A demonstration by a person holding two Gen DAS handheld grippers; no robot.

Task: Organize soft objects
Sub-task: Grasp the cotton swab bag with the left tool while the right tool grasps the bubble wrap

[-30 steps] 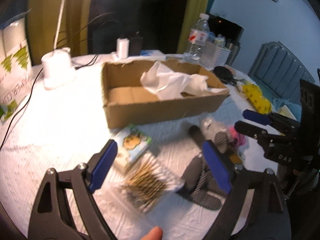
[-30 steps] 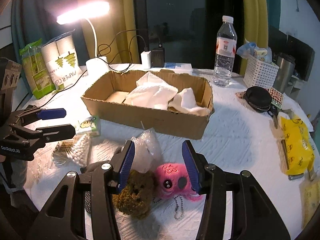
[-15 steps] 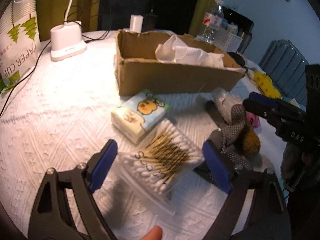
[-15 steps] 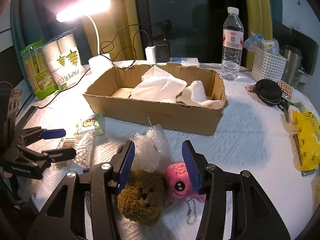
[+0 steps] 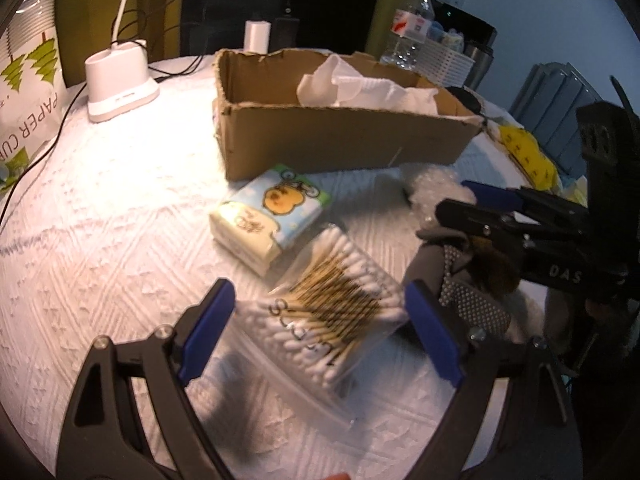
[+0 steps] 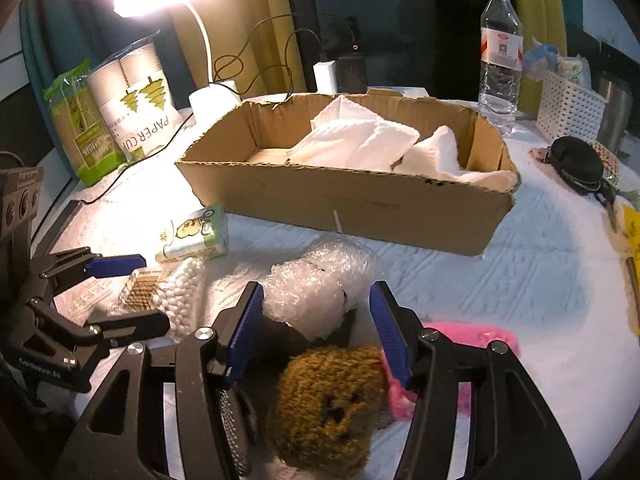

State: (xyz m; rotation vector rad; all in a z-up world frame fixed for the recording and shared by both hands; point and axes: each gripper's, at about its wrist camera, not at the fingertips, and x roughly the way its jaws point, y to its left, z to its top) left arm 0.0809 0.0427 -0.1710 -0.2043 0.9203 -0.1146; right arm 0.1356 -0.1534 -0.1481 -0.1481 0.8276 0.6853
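My left gripper [image 5: 316, 316] is open, its blue pads on either side of a clear bag of cotton swabs [image 5: 332, 312] on the white tablecloth. A tissue pack [image 5: 272, 216] lies just beyond it. My right gripper [image 6: 316, 320] is open, low over a brown plush toy [image 6: 328, 400], with crumpled bubble wrap [image 6: 316, 288] between its tips and a pink plush [image 6: 472, 340] to its right. A grey dotted glove [image 5: 468, 300] lies by the brown plush. The cardboard box [image 6: 360, 208] behind holds white cloths [image 6: 360, 140].
A lamp base [image 5: 120, 80], a paper cup pack [image 6: 136, 100] and cables stand at the back left. A water bottle [image 6: 500, 52], white basket [image 6: 568, 108], black pouch [image 6: 576, 164] and yellow packet [image 5: 528, 152] sit to the right.
My left gripper has moved forward and down until its pads flank the cotton swab bag. My right gripper has dropped closer over the brown plush and bubble wrap.
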